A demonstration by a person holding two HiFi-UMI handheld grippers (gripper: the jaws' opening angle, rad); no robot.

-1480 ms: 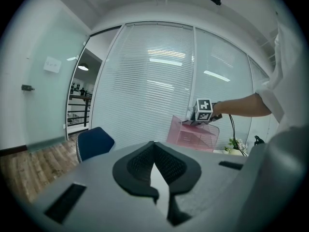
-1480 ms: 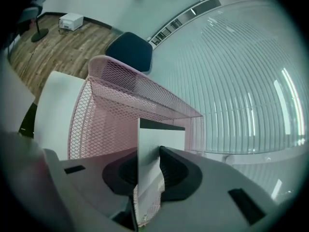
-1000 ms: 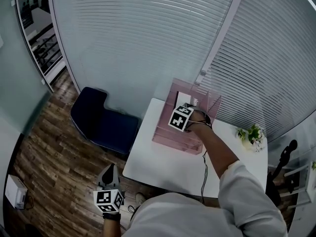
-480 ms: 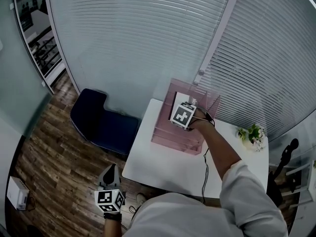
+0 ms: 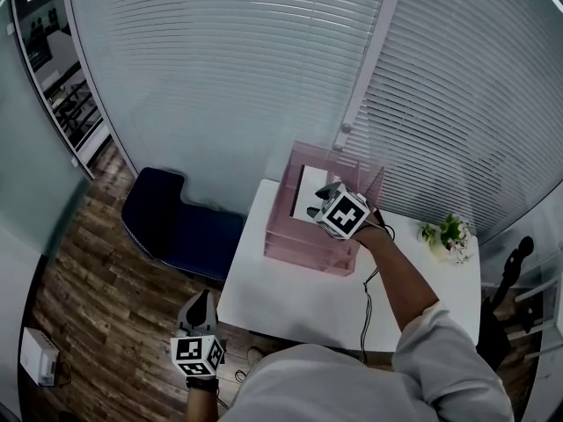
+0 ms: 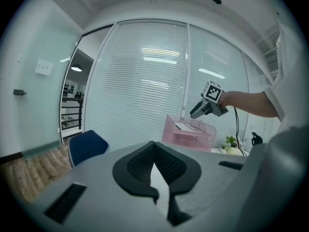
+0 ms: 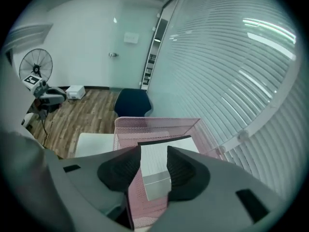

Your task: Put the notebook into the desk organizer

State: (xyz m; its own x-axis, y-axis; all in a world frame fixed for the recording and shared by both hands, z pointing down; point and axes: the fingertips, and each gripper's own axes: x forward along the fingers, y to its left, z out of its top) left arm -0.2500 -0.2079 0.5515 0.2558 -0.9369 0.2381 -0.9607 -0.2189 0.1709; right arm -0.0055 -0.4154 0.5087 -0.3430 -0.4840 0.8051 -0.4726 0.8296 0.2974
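One white bench [image 5: 299,304] carries one pink mesh desk organizer [image 5: 299,244]. One notebook [image 7: 154,161] lies flat in its top tray, long axis along the tray's depth, dark-edged end toward the far mesh wall. Two tongs: the right tongs [image 7: 153,151] hover above the notebook, jaws apart and closing, gripping nothing. The left tongs [image 6: 154,144], held low off the bench, are closed and empty.

The white rectangular surface [image 5: 290,301] carries a pink wire-mesh tiered desk organizer [image 5: 308,244] at its far left corner. A small green potted plant [image 5: 447,234] stands near its far right edge, well apart.
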